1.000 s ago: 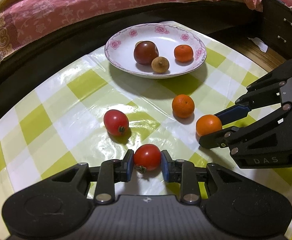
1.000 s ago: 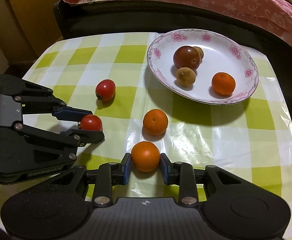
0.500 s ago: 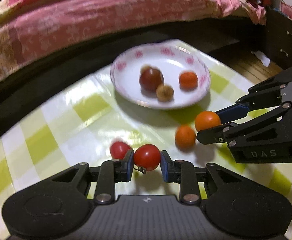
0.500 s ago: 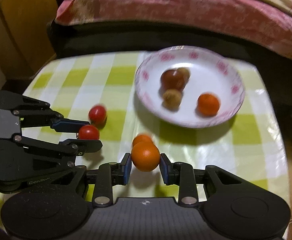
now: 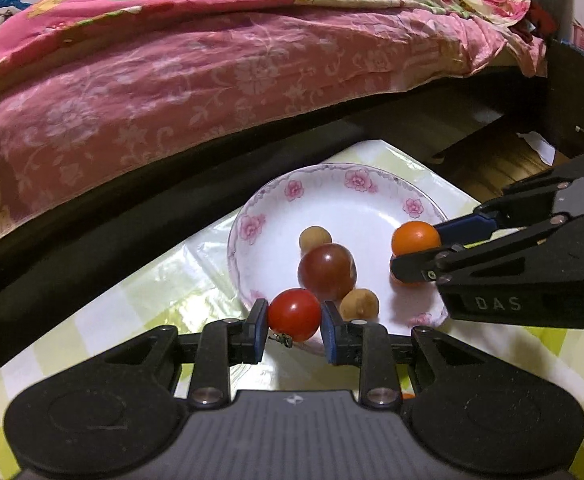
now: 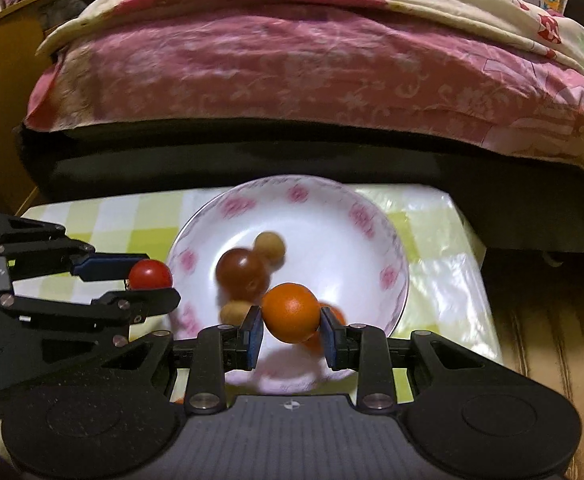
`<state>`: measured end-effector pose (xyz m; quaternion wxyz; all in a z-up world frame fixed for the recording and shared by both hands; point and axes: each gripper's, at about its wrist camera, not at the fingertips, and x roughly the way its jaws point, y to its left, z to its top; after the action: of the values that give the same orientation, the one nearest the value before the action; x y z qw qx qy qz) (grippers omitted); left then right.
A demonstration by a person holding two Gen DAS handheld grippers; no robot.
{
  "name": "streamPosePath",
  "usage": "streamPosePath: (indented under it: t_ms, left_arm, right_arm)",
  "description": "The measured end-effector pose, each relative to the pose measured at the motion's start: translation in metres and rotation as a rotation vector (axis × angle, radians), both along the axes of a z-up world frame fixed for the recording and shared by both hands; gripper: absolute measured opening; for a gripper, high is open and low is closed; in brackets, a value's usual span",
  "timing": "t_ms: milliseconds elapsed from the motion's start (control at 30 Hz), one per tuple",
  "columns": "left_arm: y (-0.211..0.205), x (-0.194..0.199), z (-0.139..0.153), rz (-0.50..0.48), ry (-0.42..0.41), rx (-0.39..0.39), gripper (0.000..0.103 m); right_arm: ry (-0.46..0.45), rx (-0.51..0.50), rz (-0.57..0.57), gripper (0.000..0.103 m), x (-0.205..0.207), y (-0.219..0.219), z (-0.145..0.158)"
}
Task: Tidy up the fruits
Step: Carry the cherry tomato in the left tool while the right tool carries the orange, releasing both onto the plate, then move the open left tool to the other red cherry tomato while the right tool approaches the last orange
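Note:
My left gripper [image 5: 293, 322] is shut on a red tomato [image 5: 294, 314] and holds it over the near rim of the white flowered plate [image 5: 331, 184]. My right gripper [image 6: 291, 328] is shut on an orange tangerine [image 6: 290, 313] and holds it over the plate [image 6: 371, 248]. The plate holds a dark red fruit [image 5: 327, 271], two small tan fruits [image 5: 359, 303] and another tangerine, mostly hidden behind the held one [image 6: 333, 314]. In the right wrist view the left gripper [image 6: 150, 280] shows at the plate's left edge. In the left wrist view the right gripper [image 5: 415, 248] shows over the plate's right side.
The plate sits near the far edge of a table with a green-and-white checked cloth [image 5: 140, 292]. Behind it runs a dark bed frame [image 5: 172, 176] under a pink floral quilt [image 5: 212, 60]. A wooden cabinet [image 6: 0, 120] stands at the left, wood floor [image 6: 551, 340] at the right.
Both grippers lifted their fruits off the cloth and carried them forward to the plate. The loose tomato and tangerine on the cloth have dropped out of view.

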<state>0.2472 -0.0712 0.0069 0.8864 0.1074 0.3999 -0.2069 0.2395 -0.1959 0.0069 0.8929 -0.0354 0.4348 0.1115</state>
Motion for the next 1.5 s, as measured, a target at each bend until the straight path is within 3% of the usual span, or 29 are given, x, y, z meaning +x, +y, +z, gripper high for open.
streamPosePath:
  t_ms: [467, 1067, 1500]
  left_arm:
    - [-0.009, 0.008, -0.013, -0.023, 0.003, 0.028, 0.037]
    - [-0.008, 0.007, -0.007, -0.012, -0.008, 0.024, 0.041]
    - [0.022, -0.027, 0.025, 0.028, -0.001, 0.007, 0.041]
  right_arm:
    - [-0.013, -0.055, 0.022, 0.027, 0.022, 0.004, -0.009]
    - [-0.044, -0.037, 0.000, 0.027, 0.020, 0.003, 0.001]
    - [-0.028, -0.013, 0.008, 0.027, -0.030, 0.008, 0.020]
